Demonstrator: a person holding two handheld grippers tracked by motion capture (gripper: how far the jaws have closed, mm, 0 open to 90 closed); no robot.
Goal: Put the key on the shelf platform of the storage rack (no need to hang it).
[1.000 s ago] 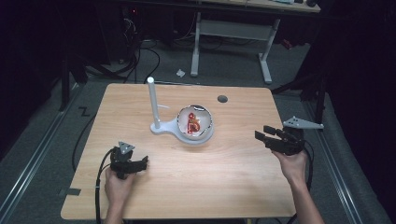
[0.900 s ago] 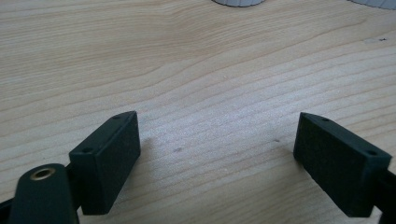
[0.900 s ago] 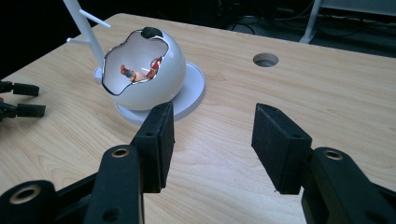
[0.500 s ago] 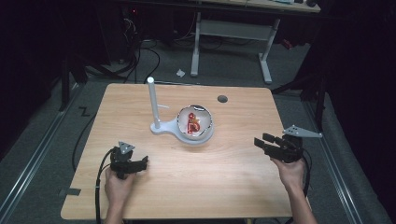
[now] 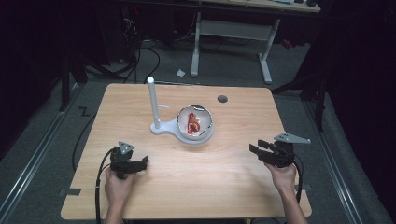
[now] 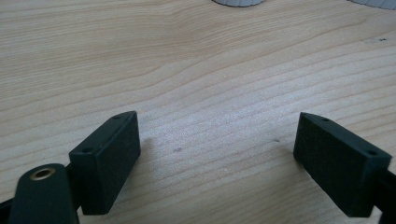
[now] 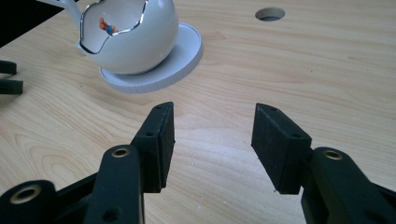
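A white egg-shaped bowl (image 5: 196,123) with a jagged rim sits on a round white base (image 7: 182,58) near the table's middle, with a red and orange item (image 5: 193,124) inside. A white post (image 5: 152,100) rises from the same base on its left. My left gripper (image 5: 140,163) rests low at the front left, open, with bare wood between its pads (image 6: 109,161). My right gripper (image 5: 256,149) is at the front right, open and empty, pointing toward the bowl (image 7: 128,35); in its own view the gap (image 7: 212,135) between its jaws holds nothing.
The wooden table (image 5: 187,186) has a round cable hole (image 5: 222,99) behind the bowl. A cable (image 5: 100,177) trails from the left gripper toward the front edge. Beyond the table are a dark floor, cables and a white desk frame (image 5: 233,32).
My right gripper has come down and slightly toward the front edge. The left gripper, bowl and post have not moved.
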